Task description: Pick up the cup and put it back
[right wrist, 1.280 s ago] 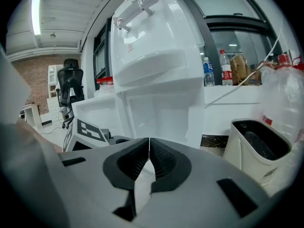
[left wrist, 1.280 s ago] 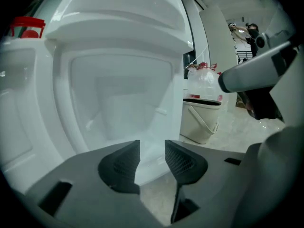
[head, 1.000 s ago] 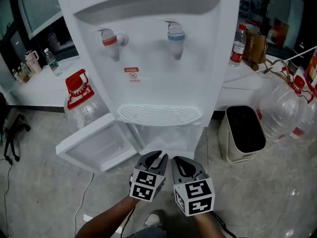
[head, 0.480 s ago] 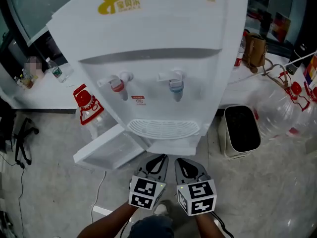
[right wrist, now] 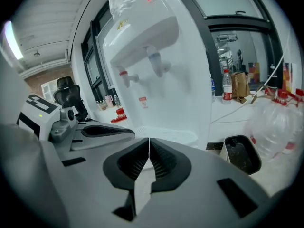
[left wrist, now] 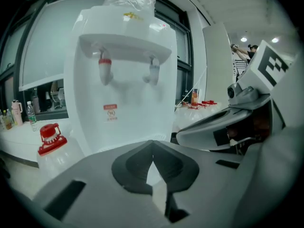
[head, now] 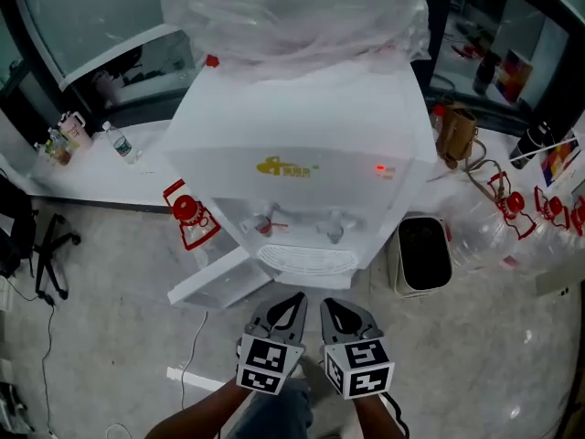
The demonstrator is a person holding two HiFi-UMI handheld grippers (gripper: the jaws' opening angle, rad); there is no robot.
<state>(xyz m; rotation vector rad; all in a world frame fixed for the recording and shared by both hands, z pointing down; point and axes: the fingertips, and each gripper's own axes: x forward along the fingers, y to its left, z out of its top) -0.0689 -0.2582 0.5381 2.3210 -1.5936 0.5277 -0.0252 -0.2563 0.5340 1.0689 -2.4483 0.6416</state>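
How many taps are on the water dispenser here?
2. The red-collared tap sits at the left of the water dispenser's recess, and the second tap is beside it on the right. No others appear to be hidden.

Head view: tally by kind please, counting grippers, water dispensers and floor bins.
Grippers: 2 (left gripper, right gripper)
Water dispenser: 1
Bin: 1
Total: 4

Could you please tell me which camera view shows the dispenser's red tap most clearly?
The left gripper view: the red tap faces the camera front-on and large on the water dispenser. The right gripper view shows it smaller, at an angle. In the head view it is tiny, seen steeply from above.
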